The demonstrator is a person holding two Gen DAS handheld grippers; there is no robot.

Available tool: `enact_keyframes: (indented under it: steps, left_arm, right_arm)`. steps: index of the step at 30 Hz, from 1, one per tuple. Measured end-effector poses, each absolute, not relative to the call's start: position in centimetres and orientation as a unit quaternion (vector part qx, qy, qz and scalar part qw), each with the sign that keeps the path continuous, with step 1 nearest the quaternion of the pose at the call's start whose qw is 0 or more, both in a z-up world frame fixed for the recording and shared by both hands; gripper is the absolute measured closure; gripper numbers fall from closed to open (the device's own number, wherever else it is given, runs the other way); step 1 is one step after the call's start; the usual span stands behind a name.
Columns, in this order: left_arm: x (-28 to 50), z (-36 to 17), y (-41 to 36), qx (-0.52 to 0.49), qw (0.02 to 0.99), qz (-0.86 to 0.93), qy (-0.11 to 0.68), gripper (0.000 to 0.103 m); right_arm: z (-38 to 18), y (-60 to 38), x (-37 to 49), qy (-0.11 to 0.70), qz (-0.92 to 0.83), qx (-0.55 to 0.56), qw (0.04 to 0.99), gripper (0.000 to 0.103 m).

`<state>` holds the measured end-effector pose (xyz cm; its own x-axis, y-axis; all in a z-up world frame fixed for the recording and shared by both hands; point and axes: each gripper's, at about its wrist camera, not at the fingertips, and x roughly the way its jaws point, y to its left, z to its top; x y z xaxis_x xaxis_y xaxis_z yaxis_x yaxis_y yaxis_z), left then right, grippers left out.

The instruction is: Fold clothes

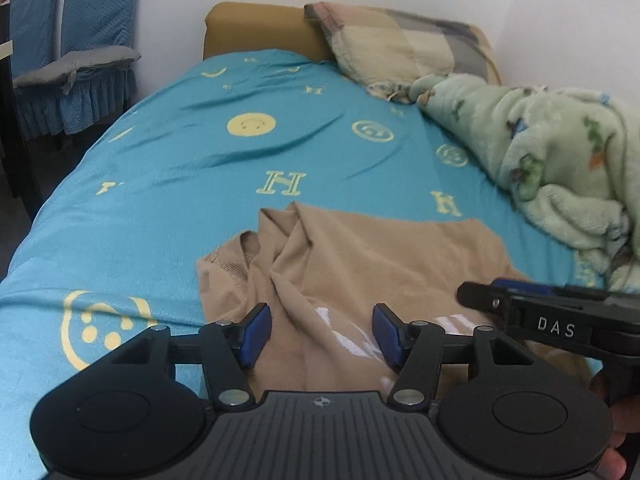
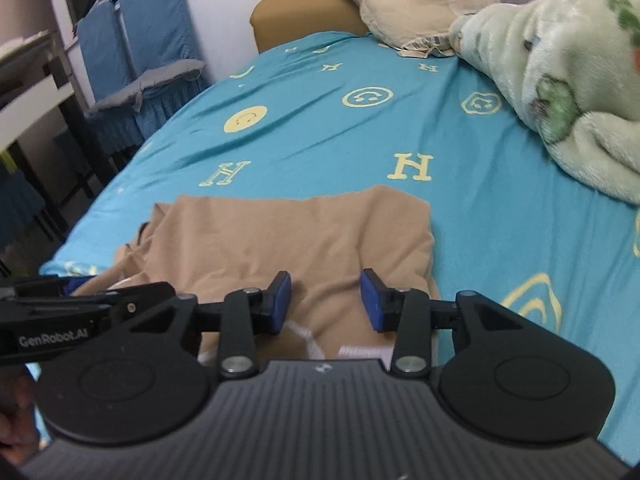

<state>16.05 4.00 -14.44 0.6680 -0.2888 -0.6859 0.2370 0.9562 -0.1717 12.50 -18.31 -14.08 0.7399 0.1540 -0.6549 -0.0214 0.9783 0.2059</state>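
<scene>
A tan shirt (image 1: 360,264) with white print lies partly folded and rumpled on the turquoise bed sheet (image 1: 168,184). My left gripper (image 1: 322,334) is open just above the shirt's near part, by the collar side. My right gripper (image 2: 326,302) is open above the shirt (image 2: 280,236) near its right edge. The right gripper also shows in the left wrist view (image 1: 472,294), off to the right. The left gripper shows at the left of the right wrist view (image 2: 70,286). Neither holds cloth.
A green fleece blanket (image 1: 552,152) is heaped on the bed's right side. A patchwork pillow (image 1: 392,44) leans on the tan headboard (image 1: 256,28). Blue covered chairs (image 1: 76,48) stand left of the bed, beside a dark table (image 2: 28,80).
</scene>
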Motion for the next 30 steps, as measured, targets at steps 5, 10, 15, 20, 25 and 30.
enact_keyframes:
  steps: [5, 10, 15, 20, 25, 30]
  left_arm:
    - [12.9, -11.9, 4.2, -0.041, 0.917, -0.155, 0.365, 0.039]
    - [11.6, -12.6, 3.9, -0.033, 0.902, -0.141, 0.406, 0.037]
    - [10.7, -12.2, 4.4, -0.059, 0.898, -0.13, 0.415, 0.037]
    - [7.8, -9.5, 5.3, -0.121, 0.897, -0.144, 0.401, 0.031]
    - [5.2, -8.8, 5.8, -0.21, 0.869, -0.186, 0.406, 0.021]
    - [7.2, -13.3, 6.7, -0.312, 0.806, -0.144, 0.482, 0.019]
  right_arm:
    - [-11.7, -17.9, 8.9, 0.357, 0.042, 0.091, 0.929, 0.061]
    - [-11.0, -16.3, 6.2, 0.363, 0.058, 0.06, 0.928, 0.062]
    - [-11.7, -16.5, 6.3, 0.376, 0.054, 0.072, 0.922, 0.062]
    - [-12.5, -16.7, 6.3, 0.389, 0.05, 0.085, 0.916, 0.062]
    - [-12.7, -17.0, 6.2, 0.393, 0.046, 0.097, 0.913, 0.062]
    - [-12.7, -17.2, 6.2, 0.393, 0.042, 0.11, 0.912, 0.062]
